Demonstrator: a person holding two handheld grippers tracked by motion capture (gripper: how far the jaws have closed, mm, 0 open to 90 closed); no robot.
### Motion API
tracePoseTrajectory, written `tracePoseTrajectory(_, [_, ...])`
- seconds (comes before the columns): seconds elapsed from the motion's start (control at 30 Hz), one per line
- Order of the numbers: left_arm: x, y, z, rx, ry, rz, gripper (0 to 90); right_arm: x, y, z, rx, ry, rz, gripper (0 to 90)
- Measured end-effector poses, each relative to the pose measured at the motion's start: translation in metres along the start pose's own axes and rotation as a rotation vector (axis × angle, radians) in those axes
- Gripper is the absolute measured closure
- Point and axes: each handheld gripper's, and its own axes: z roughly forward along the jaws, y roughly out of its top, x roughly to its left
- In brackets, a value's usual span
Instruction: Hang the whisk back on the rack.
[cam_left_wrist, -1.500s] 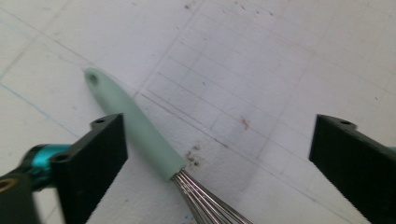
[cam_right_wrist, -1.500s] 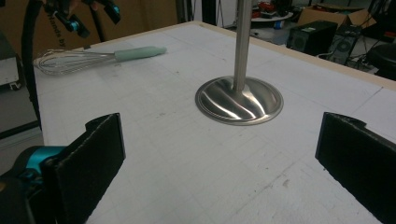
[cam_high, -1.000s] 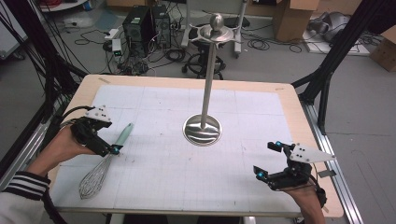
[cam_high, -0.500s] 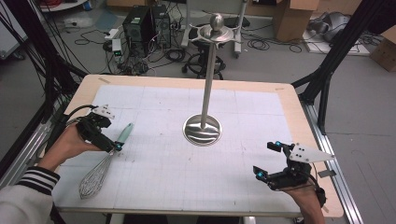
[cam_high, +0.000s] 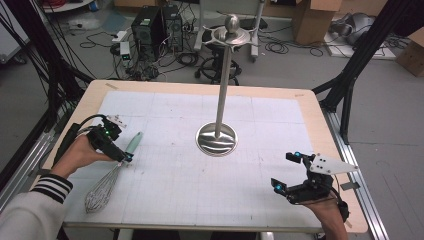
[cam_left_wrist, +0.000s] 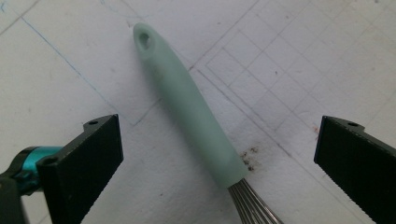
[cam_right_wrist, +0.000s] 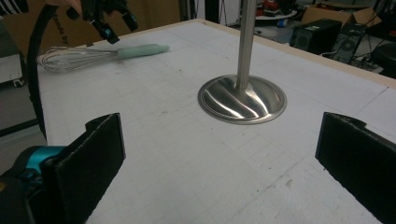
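Observation:
A whisk (cam_high: 131, 146) with a mint-green handle and wire loops lies flat on the white gridded mat at the left. My left gripper (cam_high: 125, 156) is open just above it. In the left gripper view the handle (cam_left_wrist: 191, 107) runs between the two wide-apart jaws of this gripper (cam_left_wrist: 219, 158), touching neither. My right gripper (cam_high: 284, 171) rests open near the front right corner with nothing between its jaws. Its own view looks past the open gripper (cam_right_wrist: 219, 158) toward the whisk (cam_right_wrist: 140, 50) and the left gripper (cam_right_wrist: 109, 23) far off.
A tall steel stand (cam_high: 216, 139) with a round base and a dish-like top rises from the middle of the mat; its base (cam_right_wrist: 243, 99) lies ahead of the right gripper. The wooden table edge (cam_high: 200, 87) frames the mat. Computers, cables and boxes sit on the floor beyond.
The left hand and gripper have shifted slightly right, closer over the whisk handle. The right gripper has not moved.

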Motion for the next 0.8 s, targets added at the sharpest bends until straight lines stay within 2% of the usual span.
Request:
tracePoseTrajectory(0.3, [0.003, -0.004, 0.013, 0.058, -0.015, -0.009, 4.1, 0.0, -0.001, 0.002, 0.008, 0.012, -0.001, 0.5])
tracePoseTrajectory(0.37, [0.003, -0.003, 0.015, 0.06, -0.022, -0.008, 9.9, -0.001, -0.001, 0.002, 0.005, 0.013, -0.003, 0.4])
tracePoseTrajectory(0.57, [0.006, -0.003, 0.019, 0.085, -0.037, -0.025, 13.8, -0.001, 0.0, 0.002, 0.0, 0.017, -0.003, 0.4])
tracePoseTrajectory(0.7, [0.007, -0.003, 0.019, 0.098, -0.067, -0.029, 23.9, -0.001, 0.0, 0.003, 0.002, 0.02, -0.005, 0.5])
tracePoseTrajectory(0.8, [0.007, -0.004, 0.021, 0.11, -0.073, -0.031, 25.7, 0.0, 0.0, 0.003, 0.0, 0.022, -0.005, 0.5])
